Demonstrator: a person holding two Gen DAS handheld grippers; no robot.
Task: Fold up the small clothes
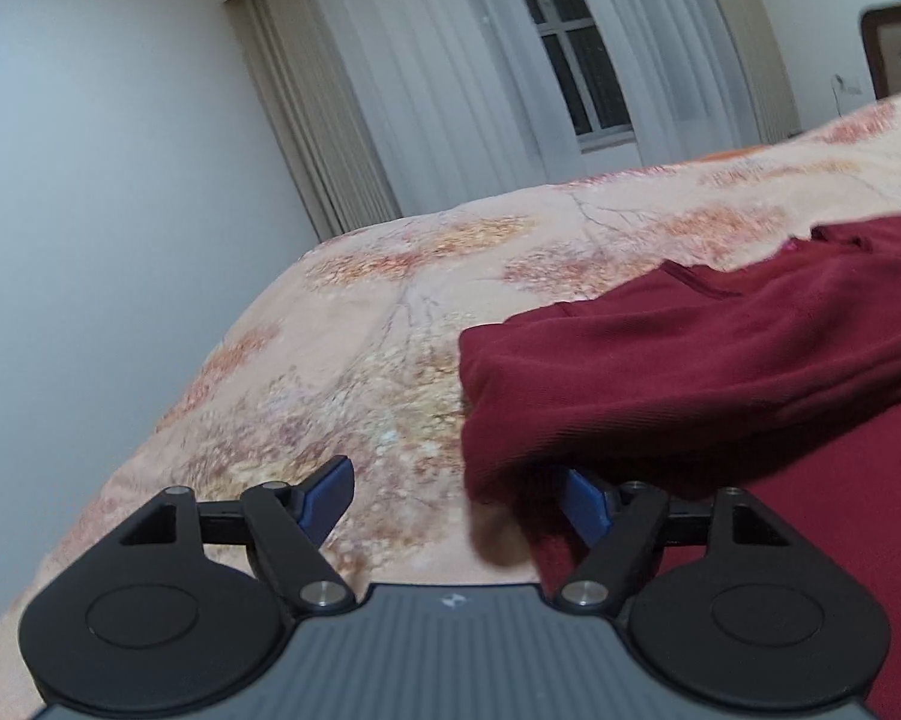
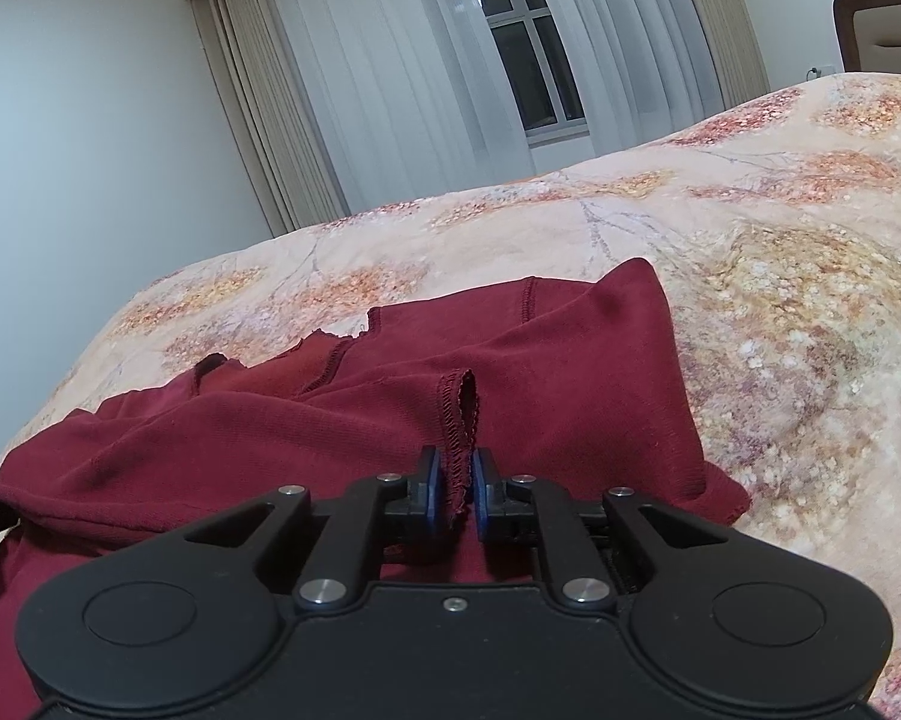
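Floral bedspread [image 1: 390, 312] under dark red garment [image 2: 342, 420], hem pinched by right gripper [image 2: 457, 495], left gripper [image 1: 459, 501] spread wide, one finger hidden under cloth

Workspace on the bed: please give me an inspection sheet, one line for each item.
Surface: bed cover, floral, peach coloured.
Job's things: dark red garment, partly folded over itself, stitched hem showing.
Clutter: nothing seen.
Grippers: right tongs shut on a hem fold; left tongs open at the garment's edge, one finger under the cloth.
Cables: nothing seen.
Surroundings: white curtains, window, chair.
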